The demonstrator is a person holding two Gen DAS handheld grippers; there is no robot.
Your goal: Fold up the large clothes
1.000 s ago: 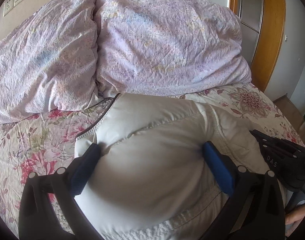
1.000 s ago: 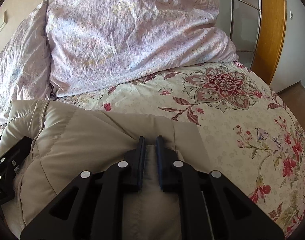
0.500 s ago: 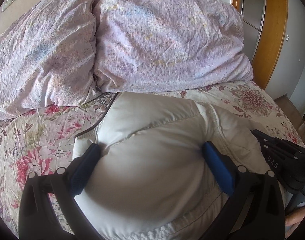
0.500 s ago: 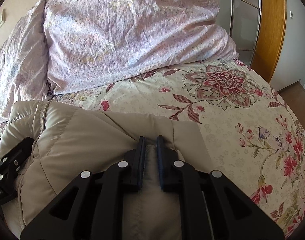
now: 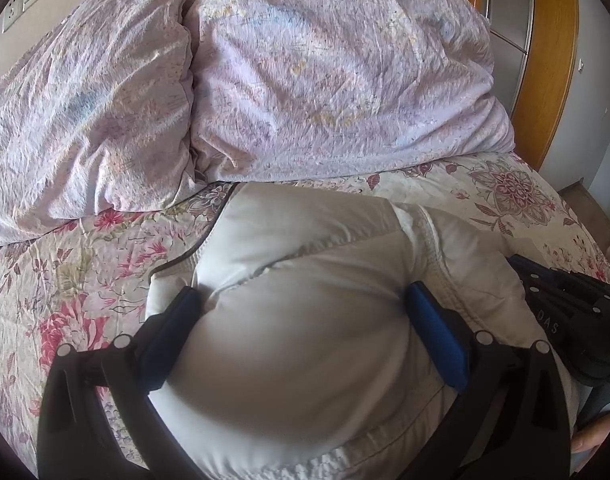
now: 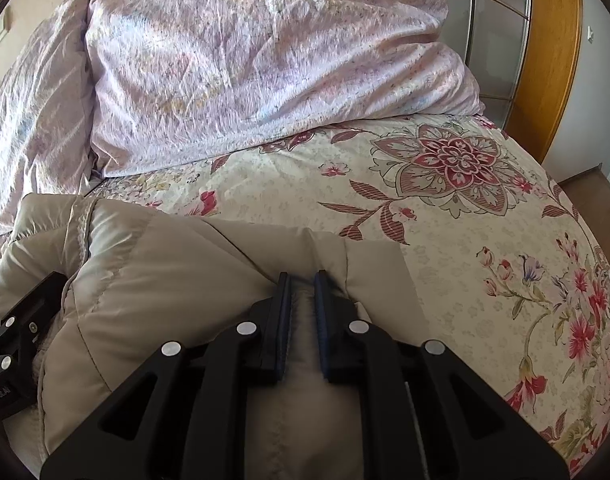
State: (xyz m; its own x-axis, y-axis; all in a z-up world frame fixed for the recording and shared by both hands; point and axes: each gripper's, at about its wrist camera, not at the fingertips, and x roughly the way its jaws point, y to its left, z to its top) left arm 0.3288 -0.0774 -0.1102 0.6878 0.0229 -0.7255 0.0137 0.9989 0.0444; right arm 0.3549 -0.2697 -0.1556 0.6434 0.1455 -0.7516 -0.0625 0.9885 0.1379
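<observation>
So, left wrist view first: my left gripper [image 5: 301, 312] has its blue pads spread wide, straddling a puffy bulge of the padded jacket [image 5: 305, 320]. The fabric swells up between the pads and touches both, but it isn't pinched. The jacket sits on the flowery bedsheet [image 5: 65, 280], with its dark-piped edge [image 5: 213, 236] running up toward the two lilac pillows [image 5: 305, 80]. The far end of the jacket stops just short of those pillows, so there's little room ahead. Bare sheet lies to the left. Over on the right the other gripper's black body [image 5: 561, 312] is touching the jacket's side, and past it the bed drops off to a wooden floor [image 5: 585, 200].

Right wrist view: my right gripper [image 6: 303, 288] has its pads nearly together, clamped on a thin ridge of the jacket [image 6: 165, 280] near its right-hand edge. That edge ends at a flat corner [image 6: 381, 264] just beside the pads. From here the jacket's bulk stretches away to the left, across my view. To the right there's lots of bare bedsheet [image 6: 485, 220] before the curved bed edge, then the wooden frame [image 6: 545, 60].
</observation>
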